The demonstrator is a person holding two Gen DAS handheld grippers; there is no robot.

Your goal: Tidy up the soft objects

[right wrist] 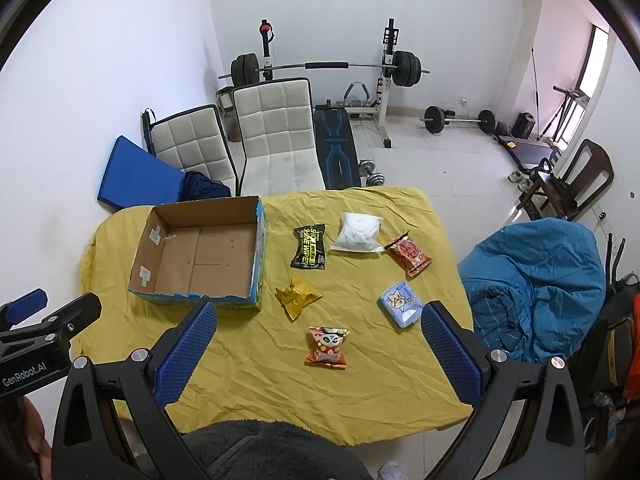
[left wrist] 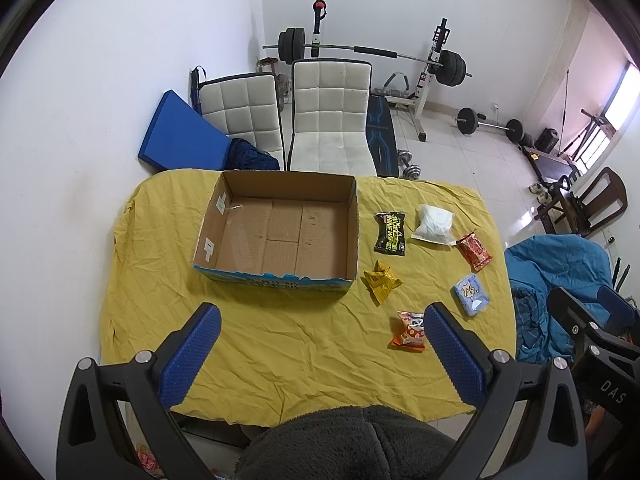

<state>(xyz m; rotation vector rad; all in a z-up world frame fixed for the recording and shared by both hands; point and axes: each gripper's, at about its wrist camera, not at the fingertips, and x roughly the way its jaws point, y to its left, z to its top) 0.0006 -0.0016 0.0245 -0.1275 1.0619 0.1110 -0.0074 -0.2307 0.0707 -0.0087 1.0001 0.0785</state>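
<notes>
An open, empty cardboard box (left wrist: pixel 280 236) (right wrist: pixel 200 256) sits on the yellow-clothed table (left wrist: pixel 280 344) (right wrist: pixel 380 360). To its right lie several soft packets: a black wipes pack (left wrist: pixel 390 234) (right wrist: pixel 309 246), a white pouch (left wrist: pixel 435 224) (right wrist: pixel 359 232), a red packet (left wrist: pixel 474 251) (right wrist: pixel 409 255), a yellow packet (left wrist: pixel 381 281) (right wrist: pixel 297 297), a blue tissue pack (left wrist: pixel 471 294) (right wrist: pixel 401 303) and an orange panda packet (left wrist: pixel 410 330) (right wrist: pixel 328 347). My left gripper (left wrist: pixel 320 350) is open and empty above the table's near edge. My right gripper (right wrist: pixel 318 350) is open and empty, above the panda packet.
Two white chairs (left wrist: pixel 320 116) and a blue pad (left wrist: pixel 180 136) stand behind the table. A weight bench and barbells (right wrist: pixel 328 68) fill the back. A blue blanket heap (right wrist: pixel 536 280) lies right of the table. A wooden chair (right wrist: pixel 576 184) stands further right.
</notes>
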